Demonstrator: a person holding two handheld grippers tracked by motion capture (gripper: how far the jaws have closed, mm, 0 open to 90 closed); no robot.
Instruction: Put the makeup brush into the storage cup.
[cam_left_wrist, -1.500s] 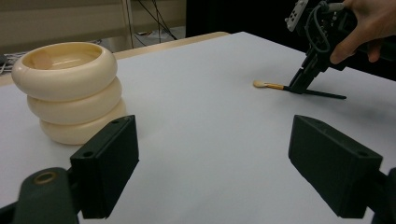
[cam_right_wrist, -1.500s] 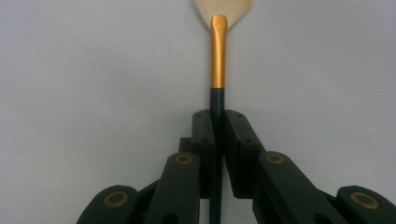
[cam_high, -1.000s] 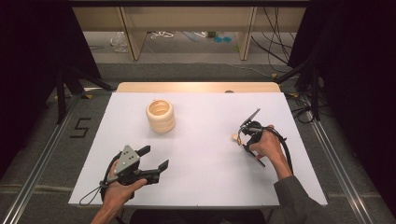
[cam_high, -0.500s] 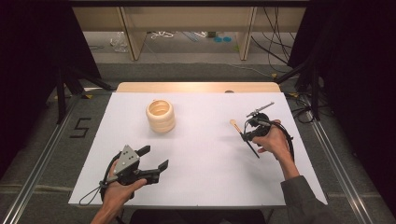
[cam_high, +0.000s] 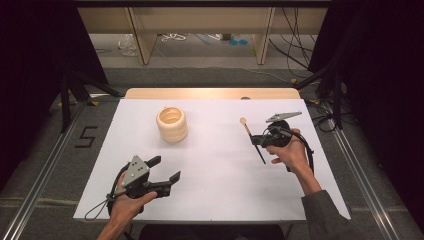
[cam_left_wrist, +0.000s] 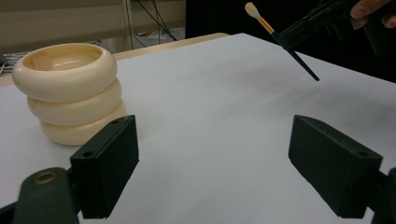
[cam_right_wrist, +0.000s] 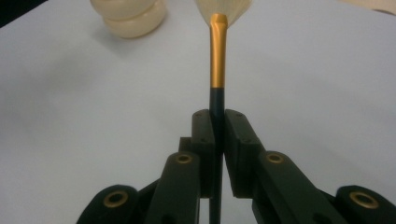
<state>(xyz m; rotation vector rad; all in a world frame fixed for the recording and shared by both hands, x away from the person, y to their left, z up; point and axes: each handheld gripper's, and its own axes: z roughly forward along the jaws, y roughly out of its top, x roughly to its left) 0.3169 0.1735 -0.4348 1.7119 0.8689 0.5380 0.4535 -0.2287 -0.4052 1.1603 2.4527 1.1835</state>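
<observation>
A cream ribbed holder (cam_high: 172, 124), shaped like three stacked rings with an open top, stands on the white table (cam_high: 215, 200) left of centre; the same holder (cam_left_wrist: 67, 91) rises at the left of the left gripper view. My right gripper (cam_high: 257, 140) is shut on a makeup brush (cam_high: 252, 138) with a dark handle, gold ferrule and pale tip, held above the table on the right. That brush (cam_right_wrist: 217, 65) runs straight up between the pressed pads. My left gripper (cam_high: 167, 171) rests near the front left, open, nothing between its jaws. The brush (cam_left_wrist: 280, 39) also hangs at upper right there.
A wooden strip (cam_high: 210, 93) borders the table's far edge. Beyond it stand shelf legs (cam_high: 142, 42) and loose cables (cam_high: 300, 55) on the floor. Metal rails (cam_high: 365, 180) run along both sides of the table, and dark curtains close off left and right.
My right gripper has lifted the brush off the table and turned it, so the pale tip now points away toward the far side. The left gripper has stayed put.
</observation>
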